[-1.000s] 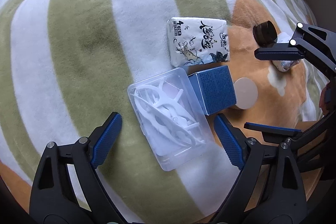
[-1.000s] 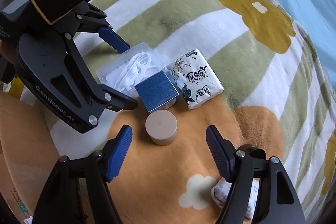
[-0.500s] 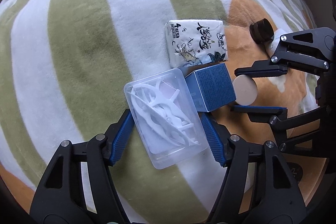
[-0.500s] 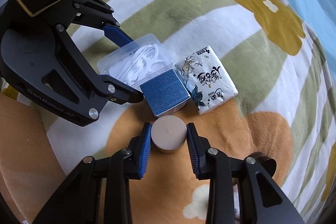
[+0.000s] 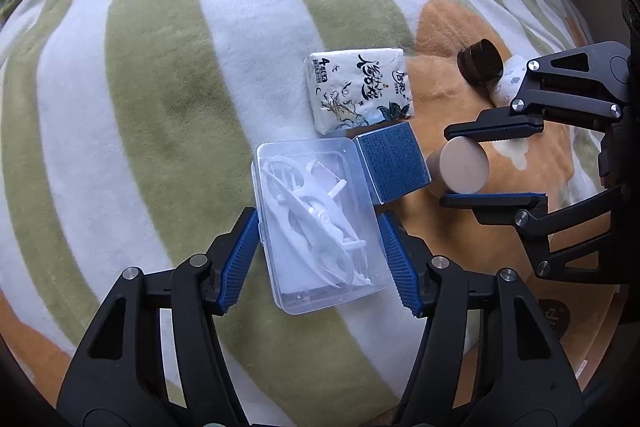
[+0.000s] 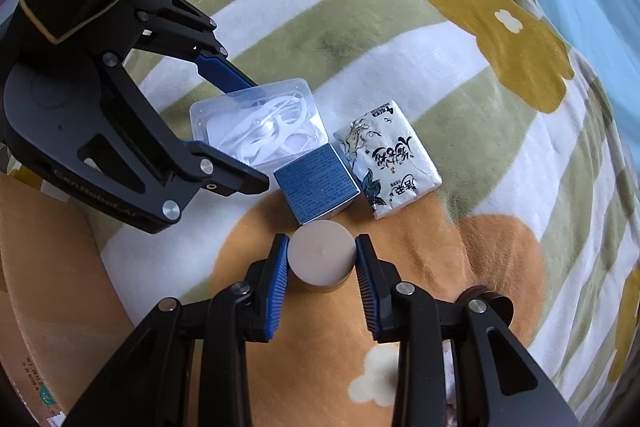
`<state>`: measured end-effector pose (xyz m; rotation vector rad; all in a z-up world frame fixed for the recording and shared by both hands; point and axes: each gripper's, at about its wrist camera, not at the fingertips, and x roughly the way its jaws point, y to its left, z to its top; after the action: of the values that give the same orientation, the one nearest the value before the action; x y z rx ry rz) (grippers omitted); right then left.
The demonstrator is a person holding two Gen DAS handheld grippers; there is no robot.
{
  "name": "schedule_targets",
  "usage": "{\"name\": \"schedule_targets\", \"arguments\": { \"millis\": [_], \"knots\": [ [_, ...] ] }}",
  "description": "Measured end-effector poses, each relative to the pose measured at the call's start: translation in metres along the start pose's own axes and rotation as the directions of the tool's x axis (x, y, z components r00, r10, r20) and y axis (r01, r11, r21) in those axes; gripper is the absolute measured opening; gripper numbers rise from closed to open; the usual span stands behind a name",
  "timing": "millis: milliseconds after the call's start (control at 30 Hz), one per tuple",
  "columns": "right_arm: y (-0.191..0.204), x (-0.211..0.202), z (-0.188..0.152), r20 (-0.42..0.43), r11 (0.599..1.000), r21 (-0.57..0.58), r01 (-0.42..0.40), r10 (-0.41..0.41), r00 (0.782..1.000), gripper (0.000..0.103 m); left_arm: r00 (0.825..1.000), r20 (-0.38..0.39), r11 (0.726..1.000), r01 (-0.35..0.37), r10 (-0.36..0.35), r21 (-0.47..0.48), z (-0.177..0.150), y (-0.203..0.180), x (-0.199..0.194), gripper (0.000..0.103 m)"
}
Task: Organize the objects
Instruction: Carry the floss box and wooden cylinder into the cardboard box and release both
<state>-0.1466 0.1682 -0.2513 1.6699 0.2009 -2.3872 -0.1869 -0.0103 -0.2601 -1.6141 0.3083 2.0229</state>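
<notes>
A clear plastic box (image 5: 320,223) of white floss picks lies on the striped blanket, between the blue pads of my left gripper (image 5: 318,251), which is shut on it. It also shows in the right wrist view (image 6: 260,123). My right gripper (image 6: 322,275) is shut on a beige round jar (image 6: 322,255), also visible in the left wrist view (image 5: 460,167). A blue box (image 5: 392,163) stands between the clear box and the jar. A white tissue pack (image 5: 360,89) lies just beyond it.
A small black cap (image 5: 480,65) and a white patterned roll (image 5: 508,79) lie on the orange patch at the right. A brown cardboard surface (image 6: 36,307) borders the blanket at the near left of the right wrist view.
Both grippers have closed: the left one moved forward and shut on the clear box, the right one moved in and shut on the beige jar, which now stands slightly tilted.
</notes>
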Motion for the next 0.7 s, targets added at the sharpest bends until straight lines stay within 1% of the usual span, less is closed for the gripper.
{"name": "schedule_targets", "arguments": {
  "millis": [233,333,500,700],
  "knots": [
    [0.005,-0.013,-0.003,0.012,1.0,0.003,-0.007,0.007,1.0,0.03,1.0,0.023,1.0,-0.006,0.006,-0.014,0.003,0.0,-0.014,0.057],
    [0.005,-0.02,0.0,0.022,1.0,0.009,-0.01,0.01,1.0,0.03,0.999,0.042,1.0,-0.004,0.005,-0.026,-0.002,0.001,-0.026,0.057],
    [0.001,-0.041,0.004,0.047,0.999,0.036,-0.007,0.005,0.999,0.03,0.996,0.089,0.999,0.004,0.0,-0.041,-0.004,-0.003,-0.054,0.057],
    [-0.003,-0.08,0.003,0.094,0.996,0.086,0.001,-0.009,0.996,0.03,0.986,0.165,0.999,0.015,-0.006,-0.05,-0.012,-0.012,-0.104,0.056]
  ]
}}
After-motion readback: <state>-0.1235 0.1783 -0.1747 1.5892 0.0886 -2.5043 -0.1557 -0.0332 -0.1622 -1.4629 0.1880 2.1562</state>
